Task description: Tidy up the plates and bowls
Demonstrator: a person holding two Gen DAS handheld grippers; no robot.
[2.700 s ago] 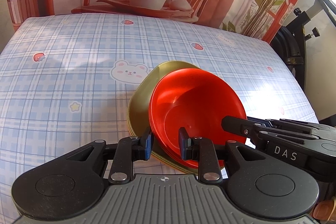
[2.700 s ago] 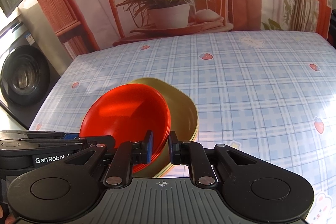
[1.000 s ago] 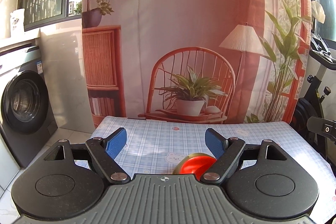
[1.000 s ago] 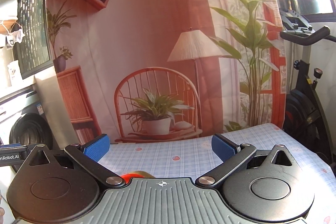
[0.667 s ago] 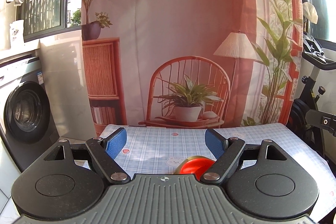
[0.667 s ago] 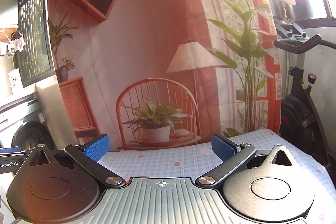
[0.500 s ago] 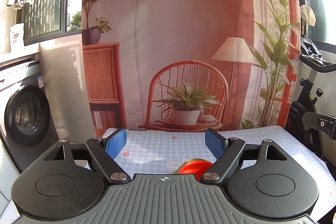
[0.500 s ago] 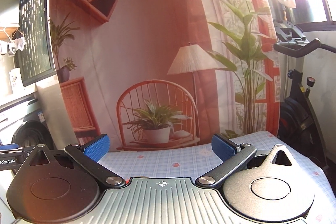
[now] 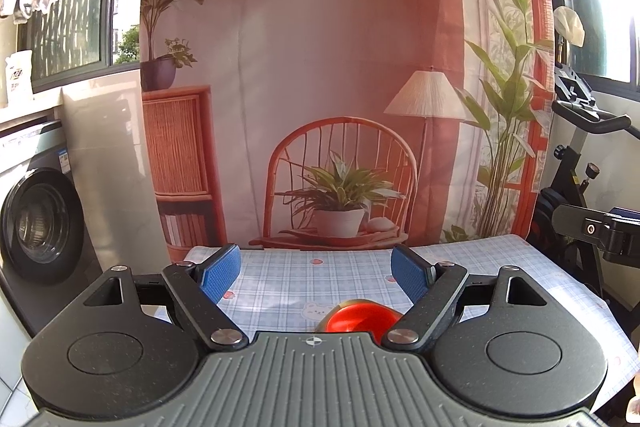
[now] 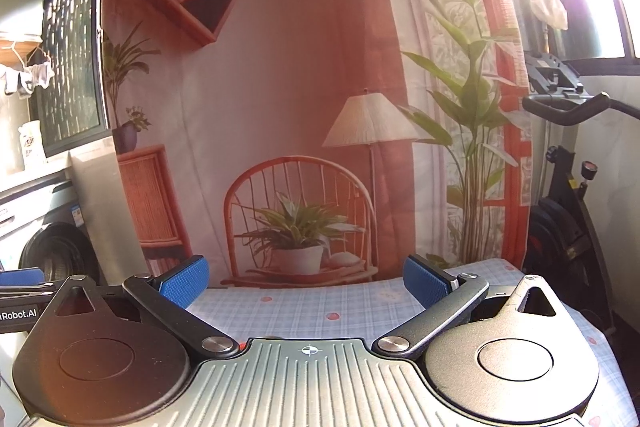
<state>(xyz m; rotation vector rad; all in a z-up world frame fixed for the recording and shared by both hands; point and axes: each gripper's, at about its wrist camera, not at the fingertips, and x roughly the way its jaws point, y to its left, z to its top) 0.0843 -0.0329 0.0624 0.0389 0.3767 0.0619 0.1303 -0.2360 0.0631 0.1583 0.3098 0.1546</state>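
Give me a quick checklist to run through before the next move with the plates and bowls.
1. Left claw empty, pads spread wide: ok.
2. Right claw empty, pads spread wide: ok.
3. Red bowl sitting in the yellow-green dish under it: ok as far as shown; only the top of the stack clears the left claw's body.
4. Stack resting on the plaid tablecloth, away from its far edge: ok.
5. Near rim of the stack seated flat: cannot tell, hidden behind the claw body.
6. Other plates or bowls left to sort: cannot tell; none on the visible cloth, but the near part is hidden.
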